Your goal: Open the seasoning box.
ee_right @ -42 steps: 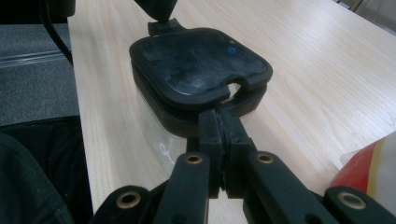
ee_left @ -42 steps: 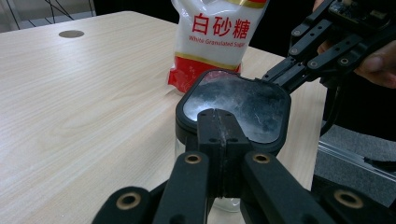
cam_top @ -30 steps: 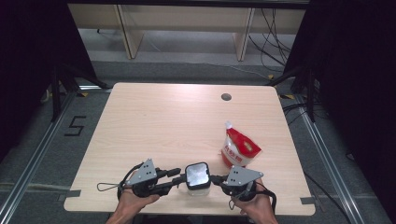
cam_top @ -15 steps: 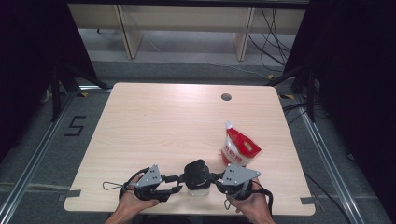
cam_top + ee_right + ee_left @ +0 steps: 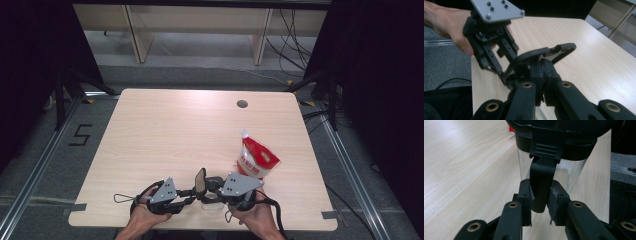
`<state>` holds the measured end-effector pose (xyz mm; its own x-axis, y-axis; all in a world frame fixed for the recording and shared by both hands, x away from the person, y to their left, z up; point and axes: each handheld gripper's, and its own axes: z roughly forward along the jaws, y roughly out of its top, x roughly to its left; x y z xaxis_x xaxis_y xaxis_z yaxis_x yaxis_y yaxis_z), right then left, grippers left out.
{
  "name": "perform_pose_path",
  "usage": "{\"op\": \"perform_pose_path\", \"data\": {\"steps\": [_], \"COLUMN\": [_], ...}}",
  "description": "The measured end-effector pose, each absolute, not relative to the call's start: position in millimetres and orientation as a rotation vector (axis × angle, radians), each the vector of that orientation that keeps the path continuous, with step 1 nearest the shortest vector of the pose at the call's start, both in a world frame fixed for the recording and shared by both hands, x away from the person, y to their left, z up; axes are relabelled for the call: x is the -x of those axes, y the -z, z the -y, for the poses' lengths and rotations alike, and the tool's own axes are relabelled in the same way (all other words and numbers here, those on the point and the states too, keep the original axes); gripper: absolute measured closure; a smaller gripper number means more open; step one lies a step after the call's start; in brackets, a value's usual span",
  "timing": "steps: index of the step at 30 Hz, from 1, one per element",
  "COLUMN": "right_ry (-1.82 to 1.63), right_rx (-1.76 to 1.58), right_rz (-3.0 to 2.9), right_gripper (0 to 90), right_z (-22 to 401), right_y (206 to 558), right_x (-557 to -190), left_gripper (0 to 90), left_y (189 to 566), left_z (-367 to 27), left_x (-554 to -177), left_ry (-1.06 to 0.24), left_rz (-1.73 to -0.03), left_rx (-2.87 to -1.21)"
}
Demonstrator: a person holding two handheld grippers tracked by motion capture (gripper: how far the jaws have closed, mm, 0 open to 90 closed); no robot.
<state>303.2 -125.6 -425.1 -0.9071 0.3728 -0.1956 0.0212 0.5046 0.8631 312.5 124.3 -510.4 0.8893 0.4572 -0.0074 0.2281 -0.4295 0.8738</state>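
Observation:
A clear container [image 5: 571, 173] with a black lid [image 5: 200, 181] stands at the table's front edge, between my two grippers. My left gripper [image 5: 540, 200] has just been closing, and its pads now press on the black latch tab [image 5: 541, 177] hanging from the rim. In the high view the left gripper [image 5: 192, 196] comes in from the left. My right gripper [image 5: 542, 72] is shut on the lid's black edge [image 5: 534, 56], and in the high view it [image 5: 212, 189] sits just right of the lid. The lid stands tilted up on edge.
A red and white pouch [image 5: 257, 159] stands upright just behind the right hand. A round cable hole [image 5: 242, 104] sits near the table's far edge. The light wood table [image 5: 165, 135] stretches away to the left and back. Shelving stands beyond it.
The lid has swung from facing upward to standing on edge. The right gripper has moved left and up with it. The left gripper has sunk slightly and closed in on the latch.

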Motion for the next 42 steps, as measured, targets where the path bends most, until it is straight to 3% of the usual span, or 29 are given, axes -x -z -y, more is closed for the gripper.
{"op": "perform_pose_path", "data": {"steps": [23,32,42], "right_ry": [-1.366,-1.400,-1.448], "right_rx": [-0.298,-0.382,-0.513], "right_rz": [-2.401,-2.363,-2.313], "right_gripper": [86.3,75.0,51.3], "right_z": [101.0,120.3,157.6], "right_y": [428.1,430.6,443.6], "right_x": [-308.3,-312.1,-311.5], "left_gripper": [71.8,52.0,29.9], "left_y": [508.8,503.4,500.0], "left_z": [-123.6,-135.0,-151.1], "left_x": [-311.0,-304.9,-293.3], "left_ry": [-0.277,-0.277,-0.230], "left_rz": [-0.532,-0.557,-0.624], "left_rx": [-2.024,-1.987,-1.940]}}
